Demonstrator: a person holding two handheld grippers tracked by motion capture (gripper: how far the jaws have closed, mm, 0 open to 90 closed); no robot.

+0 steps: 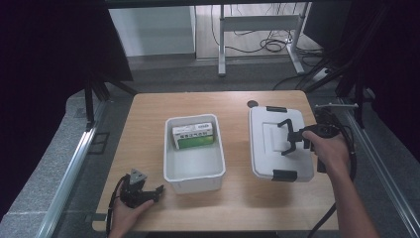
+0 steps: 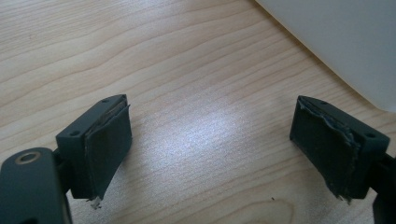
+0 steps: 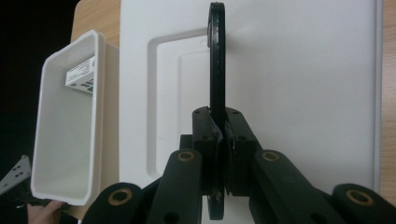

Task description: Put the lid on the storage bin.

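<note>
White lid (image 1: pixel 277 144) lies flat, black handle (image 3: pixel 216 60) raised upright.

We seem to be in a lab: a small wooden bench (image 1: pixel 148 106) sits inside a metal-rail frame (image 1: pixel 64 176), dark curtains (image 1: pixel 44 64) hang on both sides, and cables (image 1: pixel 270 45) trail across the far floor.

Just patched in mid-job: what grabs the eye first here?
The right gripper is shut on the black handle of the white lid, which lies on the table's right side. Left of the lid, an open white bin holds a green-and-white box at its far end. The left gripper rests open by the bin's near corner.
</note>
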